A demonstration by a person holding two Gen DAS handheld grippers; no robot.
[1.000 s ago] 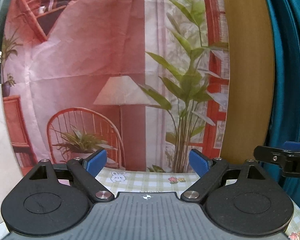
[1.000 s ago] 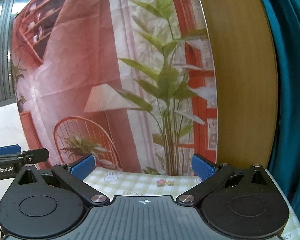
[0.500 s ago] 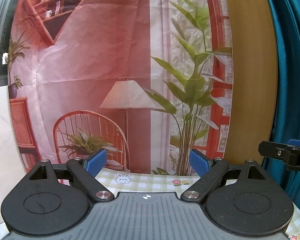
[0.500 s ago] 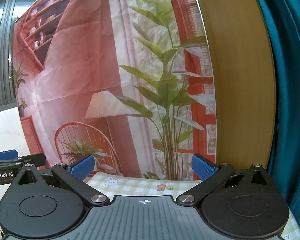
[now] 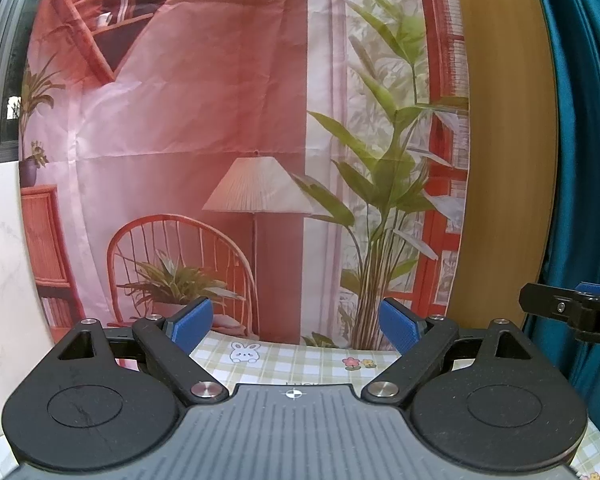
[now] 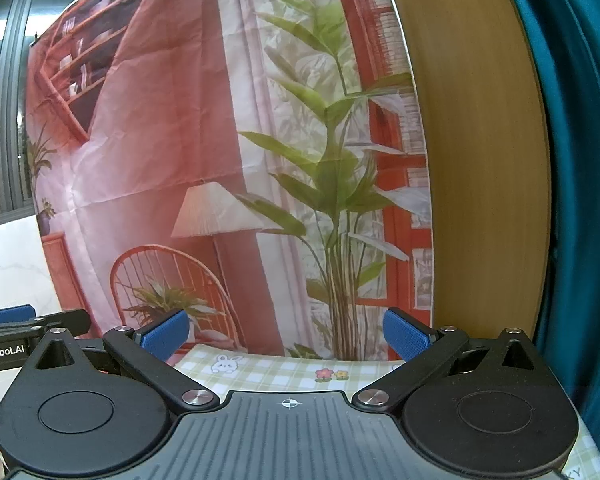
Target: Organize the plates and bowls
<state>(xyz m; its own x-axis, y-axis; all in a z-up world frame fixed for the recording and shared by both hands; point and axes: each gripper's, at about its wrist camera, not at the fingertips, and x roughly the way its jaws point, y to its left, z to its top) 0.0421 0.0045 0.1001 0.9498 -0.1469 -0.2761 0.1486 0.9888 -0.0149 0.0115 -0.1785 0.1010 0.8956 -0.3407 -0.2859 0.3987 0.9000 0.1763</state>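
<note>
We hold our left gripper [image 5: 296,326] level above the far edge of a checked tablecloth [image 5: 292,360], its blue pads [image 5: 191,322] spread wide with nothing between them. Our right gripper [image 6: 286,338] is likewise wide open and empty, blue pads [image 6: 404,338] well apart. Both point at a printed backdrop [image 5: 228,120] showing a lamp, a wicker chair and a leafy plant; a wooden panel [image 6: 476,160] and a teal curtain [image 6: 580,160] stand to its right. Neither view shows us any plates or bowls, so we cannot tell where they lie
</note>
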